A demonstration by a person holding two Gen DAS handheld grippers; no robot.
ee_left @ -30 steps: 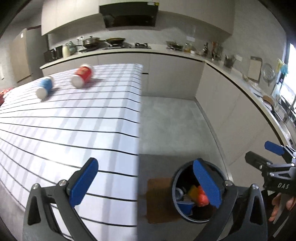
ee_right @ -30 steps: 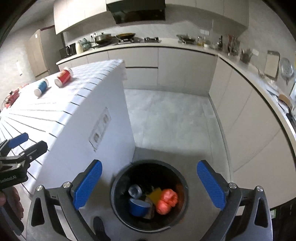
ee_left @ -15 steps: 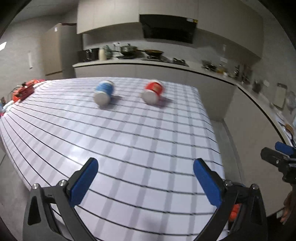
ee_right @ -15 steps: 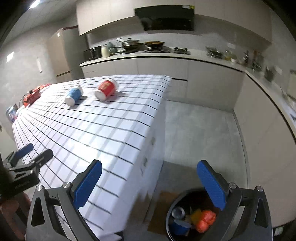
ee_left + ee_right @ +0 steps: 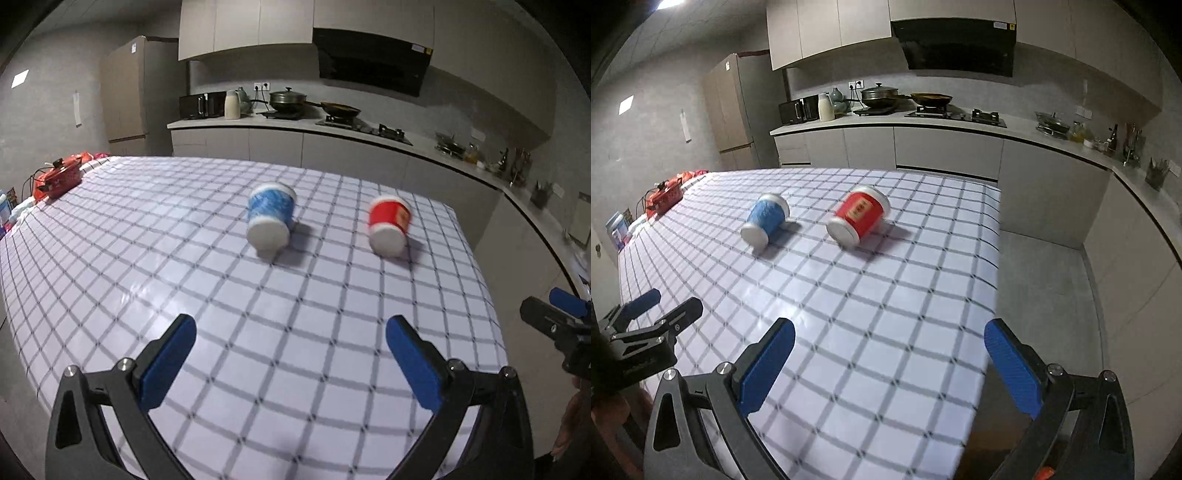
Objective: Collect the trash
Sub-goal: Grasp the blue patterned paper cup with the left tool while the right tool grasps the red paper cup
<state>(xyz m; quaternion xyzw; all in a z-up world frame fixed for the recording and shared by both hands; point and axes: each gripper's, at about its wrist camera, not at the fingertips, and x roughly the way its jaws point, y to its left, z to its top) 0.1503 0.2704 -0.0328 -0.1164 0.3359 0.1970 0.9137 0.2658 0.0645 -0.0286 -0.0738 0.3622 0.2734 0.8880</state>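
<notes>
1. Both grippers have been swung away from the floor bin seen a second ago and are now being held over the checked white tablecloth-covered table (image 5: 147, 258), with the two cups looming larger than half a second ago.
2. The left gripper (image 5: 291, 354) is being held above the near edge of the table, its blue-padded jaws standing wide apart and nothing being gripped between them.
3. The right gripper (image 5: 886, 358) is being held above the near right corner of the table, its jaws likewise spread wide and nothing being clamped.
4. A blue paper cup with a white base (image 5: 270, 219) is lying on its side near the middle of the table, its base being turned toward the cameras.
5. A red paper cup with a white base (image 5: 388, 225) is lying on its side just to the right of the blue one, nearer the table's right edge, and the two cups are being seen apart.
6. A small red pot (image 5: 61, 176) is sitting at the far left corner of the table.
7. Both cups are lying well ahead of both grippers and are not being touched.
</notes>
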